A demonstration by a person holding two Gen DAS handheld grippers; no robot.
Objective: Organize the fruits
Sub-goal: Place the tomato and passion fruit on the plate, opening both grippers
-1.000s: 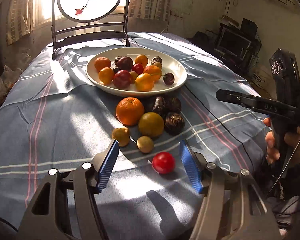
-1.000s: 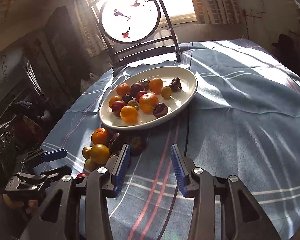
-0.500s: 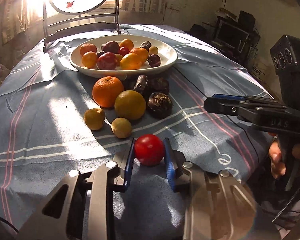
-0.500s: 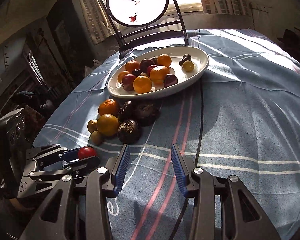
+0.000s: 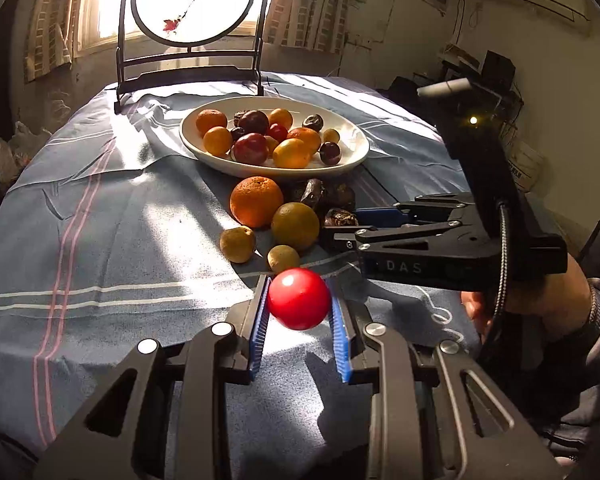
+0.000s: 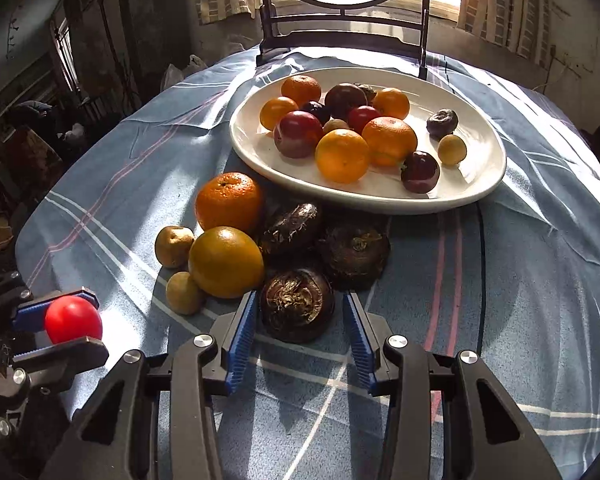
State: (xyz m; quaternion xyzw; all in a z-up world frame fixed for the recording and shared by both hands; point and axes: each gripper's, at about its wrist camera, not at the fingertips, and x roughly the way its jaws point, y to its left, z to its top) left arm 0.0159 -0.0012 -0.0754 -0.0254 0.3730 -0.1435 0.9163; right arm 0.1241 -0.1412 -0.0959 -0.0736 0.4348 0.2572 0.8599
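My left gripper (image 5: 299, 304) is shut on a small red fruit (image 5: 299, 298) and holds it just above the blue cloth; the fruit also shows in the right wrist view (image 6: 73, 319). My right gripper (image 6: 298, 316) is open, its blue pads on either side of a dark brown wrinkled fruit (image 6: 297, 304) lying on the cloth, without touching it. A white oval plate (image 6: 476, 176) behind it holds several oranges, plums and small fruits. Loose on the cloth in front of the plate lie an orange (image 6: 229, 200), a yellow-green citrus (image 6: 225, 262) and two small tan fruits (image 6: 173, 246).
Two more dark wrinkled fruits (image 6: 354, 254) lie against the plate's near rim. A dark chair with a round painted back (image 5: 190, 46) stands at the table's far edge. The right gripper's body (image 5: 440, 240) reaches in over the fruits in the left wrist view.
My left gripper closed on the red fruit and lifted it slightly. My right gripper moved forward and down to straddle the nearest dark fruit.
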